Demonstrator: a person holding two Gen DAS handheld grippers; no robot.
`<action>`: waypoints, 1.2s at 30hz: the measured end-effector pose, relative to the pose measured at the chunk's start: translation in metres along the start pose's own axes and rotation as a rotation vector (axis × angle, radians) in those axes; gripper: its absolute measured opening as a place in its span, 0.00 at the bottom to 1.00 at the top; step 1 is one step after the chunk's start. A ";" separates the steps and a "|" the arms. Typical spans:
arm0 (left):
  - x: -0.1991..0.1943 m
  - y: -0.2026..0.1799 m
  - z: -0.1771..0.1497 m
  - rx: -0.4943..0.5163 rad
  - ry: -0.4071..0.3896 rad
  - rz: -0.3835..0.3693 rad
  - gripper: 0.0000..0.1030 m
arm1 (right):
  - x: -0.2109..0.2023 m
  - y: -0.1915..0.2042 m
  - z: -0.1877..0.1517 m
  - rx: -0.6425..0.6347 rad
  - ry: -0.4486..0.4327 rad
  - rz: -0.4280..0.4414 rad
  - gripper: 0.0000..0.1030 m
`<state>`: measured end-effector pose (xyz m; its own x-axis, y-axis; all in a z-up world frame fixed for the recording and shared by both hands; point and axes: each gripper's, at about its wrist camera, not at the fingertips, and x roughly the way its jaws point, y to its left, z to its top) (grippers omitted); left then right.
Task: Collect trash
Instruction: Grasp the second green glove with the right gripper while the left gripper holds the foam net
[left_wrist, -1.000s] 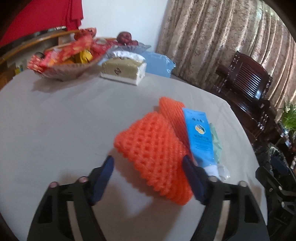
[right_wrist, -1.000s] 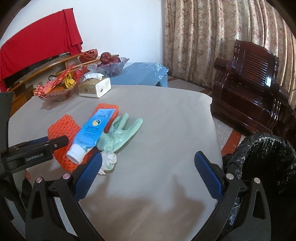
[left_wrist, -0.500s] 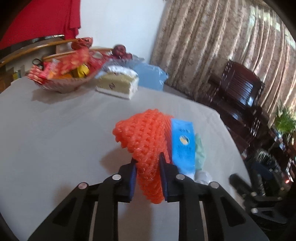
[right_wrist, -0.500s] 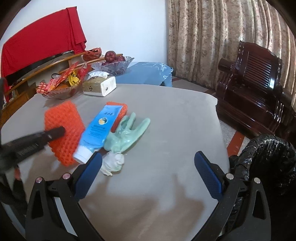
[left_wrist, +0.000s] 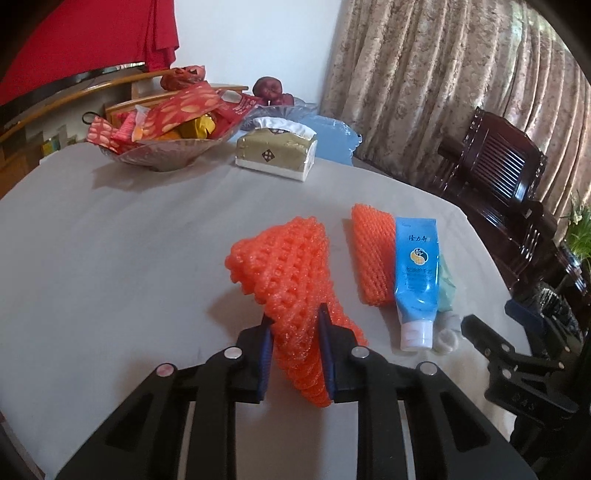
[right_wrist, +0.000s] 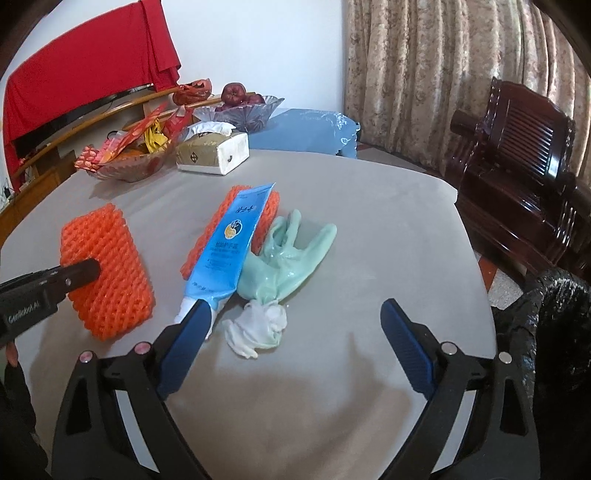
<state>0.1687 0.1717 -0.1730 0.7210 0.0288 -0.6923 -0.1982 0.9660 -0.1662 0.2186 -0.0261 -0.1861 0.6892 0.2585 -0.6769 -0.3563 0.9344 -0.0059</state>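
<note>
At the far left of the grey table, the left gripper is clamped on an orange foam fruit net, its blue pads pressing into the net's near end and pinching the mesh narrow between them; the net's far end stands up off the tabletop. In the right wrist view the same net shows as a flat slab held by a black finger. Just right of it a second orange foam net lies flat, with a blue squeeze tube resting partly on top, cap toward the camera. Against the tube lies a mint-green rubber glove, its white lining bunched at the cuff. Further right, the right gripper hangs above the table with jaws spread wide, holding nothing. A black trash bag sits off the table's right edge.
</note>
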 end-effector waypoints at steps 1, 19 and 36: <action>0.002 0.000 -0.001 -0.001 0.002 0.000 0.22 | 0.004 0.000 0.001 -0.001 0.011 -0.010 0.82; 0.018 -0.002 -0.004 -0.017 0.011 -0.004 0.22 | 0.049 0.011 0.011 -0.021 0.149 0.077 0.43; -0.005 -0.024 0.006 0.016 -0.035 -0.048 0.22 | -0.016 -0.017 0.017 0.013 0.024 0.051 0.30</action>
<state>0.1736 0.1500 -0.1614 0.7521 -0.0091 -0.6590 -0.1521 0.9705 -0.1870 0.2241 -0.0420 -0.1630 0.6548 0.3001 -0.6937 -0.3820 0.9233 0.0388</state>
